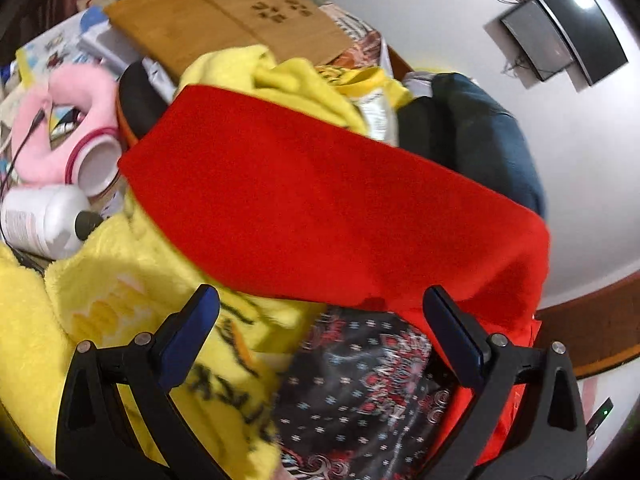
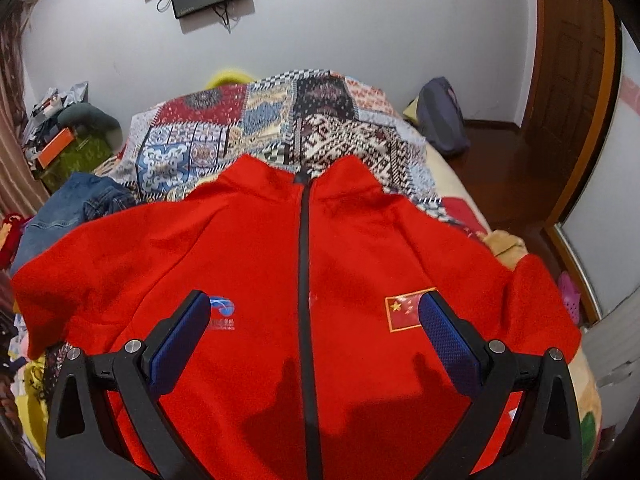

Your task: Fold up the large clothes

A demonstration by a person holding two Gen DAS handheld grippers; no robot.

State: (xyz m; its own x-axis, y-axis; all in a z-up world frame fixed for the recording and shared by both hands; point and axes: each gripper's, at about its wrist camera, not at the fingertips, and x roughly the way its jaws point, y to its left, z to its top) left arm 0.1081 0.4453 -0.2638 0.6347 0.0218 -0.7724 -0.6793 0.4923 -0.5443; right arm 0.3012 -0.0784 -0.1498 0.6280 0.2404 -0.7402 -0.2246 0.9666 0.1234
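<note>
A red zip jacket (image 2: 248,264) lies front-up on the bed, collar toward the far wall, with a dark zipper (image 2: 305,280) down its middle, a flag patch (image 2: 404,312) on one chest side and a blue logo (image 2: 222,308) on the other. My right gripper (image 2: 316,312) hovers over its chest, open, nothing between the fingers. In the left wrist view a red sleeve (image 1: 320,208) of the jacket stretches across a pile of clothes. My left gripper (image 1: 320,308) is open just in front of the sleeve's near edge, holding nothing.
A patchwork quilt (image 2: 256,124) covers the bed. Denim clothing (image 2: 68,208) lies at the left. A yellow fleece garment (image 1: 100,292), a dark patterned cloth (image 1: 360,380), a white bottle (image 1: 40,220), a pink plush item (image 1: 60,128) and a wooden board (image 1: 224,20) crowd the left side. A wooden door (image 2: 568,92) stands at the right.
</note>
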